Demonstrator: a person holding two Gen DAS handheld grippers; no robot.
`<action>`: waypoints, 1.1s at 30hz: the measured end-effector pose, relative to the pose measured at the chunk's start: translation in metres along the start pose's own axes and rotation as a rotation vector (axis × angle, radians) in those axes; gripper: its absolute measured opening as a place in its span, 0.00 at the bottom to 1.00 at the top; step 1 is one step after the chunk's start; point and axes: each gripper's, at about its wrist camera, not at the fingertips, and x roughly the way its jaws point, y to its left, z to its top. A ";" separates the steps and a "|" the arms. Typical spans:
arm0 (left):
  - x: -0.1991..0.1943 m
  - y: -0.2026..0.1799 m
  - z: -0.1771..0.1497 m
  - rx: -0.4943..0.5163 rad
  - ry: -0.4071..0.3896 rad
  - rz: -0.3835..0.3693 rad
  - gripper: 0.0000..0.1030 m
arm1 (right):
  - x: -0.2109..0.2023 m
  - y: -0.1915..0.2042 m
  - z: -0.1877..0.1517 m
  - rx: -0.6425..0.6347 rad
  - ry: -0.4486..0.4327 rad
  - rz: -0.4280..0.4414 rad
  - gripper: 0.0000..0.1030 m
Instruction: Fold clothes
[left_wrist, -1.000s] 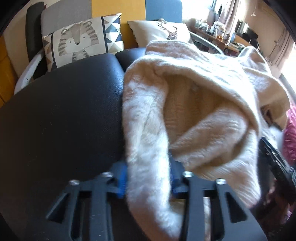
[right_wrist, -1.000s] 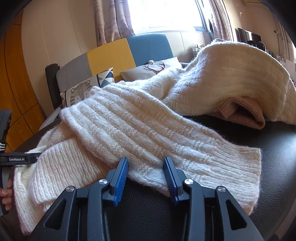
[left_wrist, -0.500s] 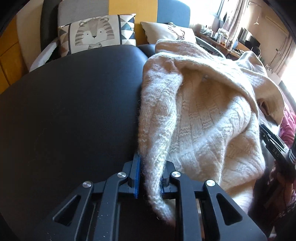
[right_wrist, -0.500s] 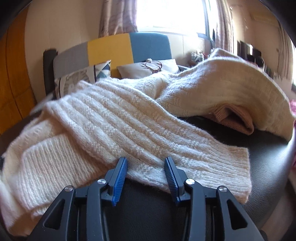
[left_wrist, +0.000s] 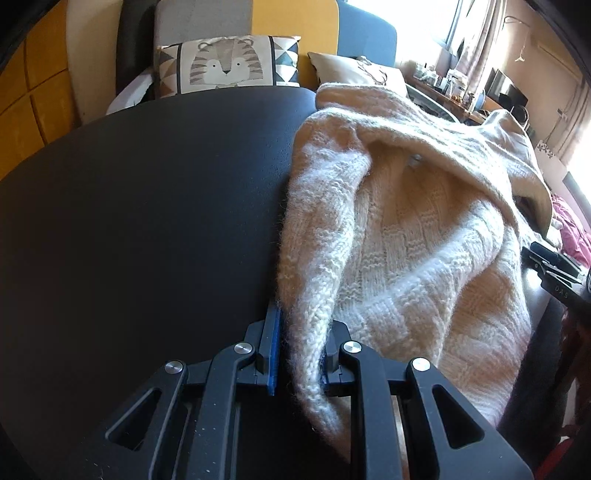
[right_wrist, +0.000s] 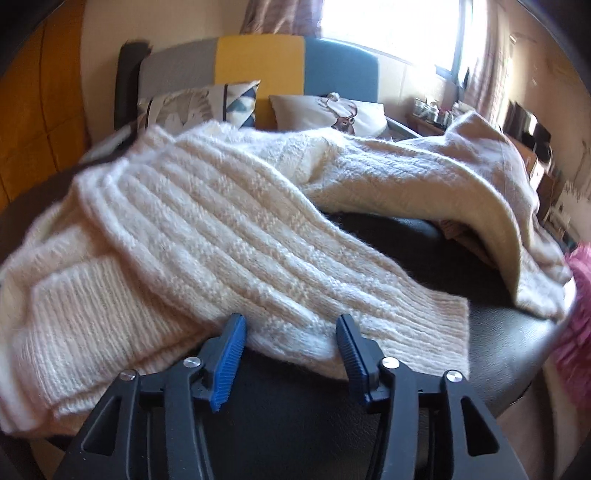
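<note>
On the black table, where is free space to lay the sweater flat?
Free: the wide bare stretch of black table, bordered by the sweater and the tiger pillow. A smaller bare patch lies between sleeve and body. Crowded: the side under the heaped knit and pink cloth.

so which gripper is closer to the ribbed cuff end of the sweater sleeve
Right. The right gripper sits at the sleeve's near edge, beside the ribbed cuff, jaws opening, not clamping. The left gripper is shut on a bunched fold of the cream sweater; no cuff shows near it.
</note>
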 end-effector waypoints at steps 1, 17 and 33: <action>-0.001 0.000 0.000 0.005 0.000 0.001 0.19 | 0.001 0.001 -0.001 -0.021 0.003 -0.012 0.56; -0.002 0.010 -0.013 -0.001 -0.064 -0.051 0.20 | 0.017 -0.038 0.010 0.269 0.058 0.199 0.10; -0.003 0.007 -0.021 -0.009 -0.092 -0.047 0.20 | -0.015 0.144 0.206 -0.009 -0.206 0.714 0.09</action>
